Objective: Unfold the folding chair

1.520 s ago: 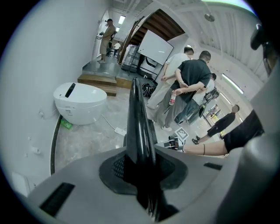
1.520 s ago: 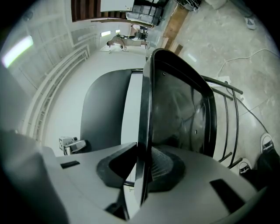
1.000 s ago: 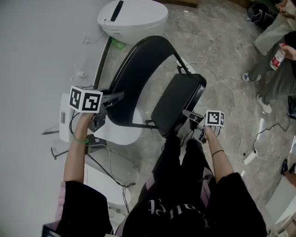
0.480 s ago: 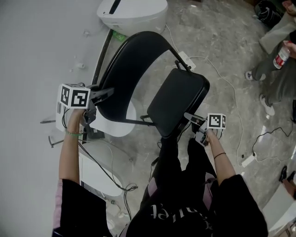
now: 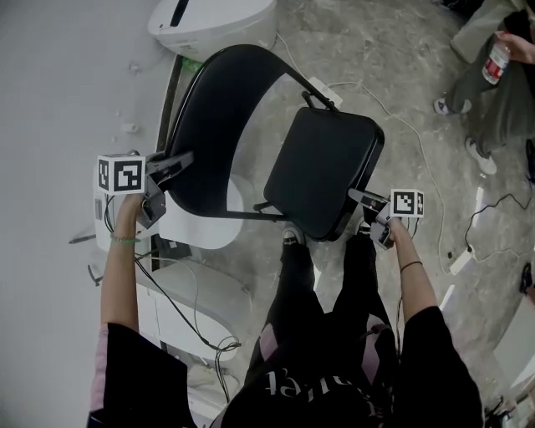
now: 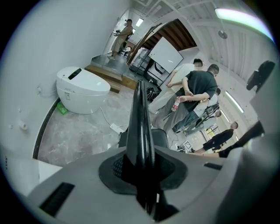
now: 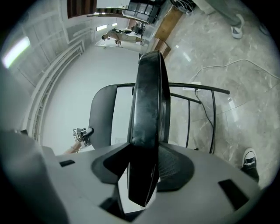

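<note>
The black folding chair stands in front of me with its curved backrest (image 5: pixel 213 117) to the left and its padded seat (image 5: pixel 326 163) lowered to the right. My left gripper (image 5: pixel 177 164) is shut on the backrest's side edge (image 6: pixel 140 118), which runs up between its pads (image 6: pixel 114 168). My right gripper (image 5: pixel 361 201) is at the seat's front right corner. Its jaws are opening. The seat's edge (image 7: pixel 148 105) still stands between them, with a gap showing beside it. The backrest (image 7: pixel 101 113) and my left gripper (image 7: pixel 85 132) show beyond in the right gripper view.
A white toilet (image 5: pixel 213 21) stands against the wall behind the chair. White boxes (image 5: pixel 201 227) and cables lie under and left of it. A power strip (image 5: pixel 322 90) and cord cross the marble floor. Bystanders (image 5: pixel 493 92) stand at the right. My legs (image 5: pixel 322 292) are just below the seat.
The seat has swung down and away from the backrest, so the chair stands wider. My right gripper moved right and down with the seat's front edge; the left gripper sank slightly.
</note>
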The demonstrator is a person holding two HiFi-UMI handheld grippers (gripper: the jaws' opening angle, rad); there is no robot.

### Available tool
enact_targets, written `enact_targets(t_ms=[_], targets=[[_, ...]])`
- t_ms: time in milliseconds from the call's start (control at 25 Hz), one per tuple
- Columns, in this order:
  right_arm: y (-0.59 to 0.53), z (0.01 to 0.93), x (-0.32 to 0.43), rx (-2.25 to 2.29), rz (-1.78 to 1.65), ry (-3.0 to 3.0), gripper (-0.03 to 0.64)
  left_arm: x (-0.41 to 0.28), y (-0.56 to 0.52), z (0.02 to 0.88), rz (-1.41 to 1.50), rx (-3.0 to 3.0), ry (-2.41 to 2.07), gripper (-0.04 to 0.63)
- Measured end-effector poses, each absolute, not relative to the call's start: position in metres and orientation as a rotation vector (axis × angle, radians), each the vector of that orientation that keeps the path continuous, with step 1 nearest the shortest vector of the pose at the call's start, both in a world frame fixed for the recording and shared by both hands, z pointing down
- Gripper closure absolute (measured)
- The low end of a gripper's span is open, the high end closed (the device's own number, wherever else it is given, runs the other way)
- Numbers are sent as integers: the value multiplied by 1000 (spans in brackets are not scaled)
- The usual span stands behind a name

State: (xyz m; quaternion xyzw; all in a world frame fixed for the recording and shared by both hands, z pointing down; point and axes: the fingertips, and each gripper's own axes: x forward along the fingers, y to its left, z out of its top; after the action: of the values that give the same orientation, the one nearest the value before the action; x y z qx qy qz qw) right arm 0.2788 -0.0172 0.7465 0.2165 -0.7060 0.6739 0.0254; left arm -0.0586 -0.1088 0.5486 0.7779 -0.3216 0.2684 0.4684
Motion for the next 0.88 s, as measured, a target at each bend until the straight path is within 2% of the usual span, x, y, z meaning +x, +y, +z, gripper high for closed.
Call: enact_targets(t_ms=[320, 560, 880], targets=[[3, 797, 328, 785, 1967, -2147, 442, -45, -101, 577, 588, 1932, -756, 525], [17, 817, 347, 736, 2078, -2103, 430, -40, -99, 590, 571, 1938, -776, 525], [45, 871, 424, 791, 1957, -2053, 420, 11, -84, 619, 493, 1940, -850, 525]])
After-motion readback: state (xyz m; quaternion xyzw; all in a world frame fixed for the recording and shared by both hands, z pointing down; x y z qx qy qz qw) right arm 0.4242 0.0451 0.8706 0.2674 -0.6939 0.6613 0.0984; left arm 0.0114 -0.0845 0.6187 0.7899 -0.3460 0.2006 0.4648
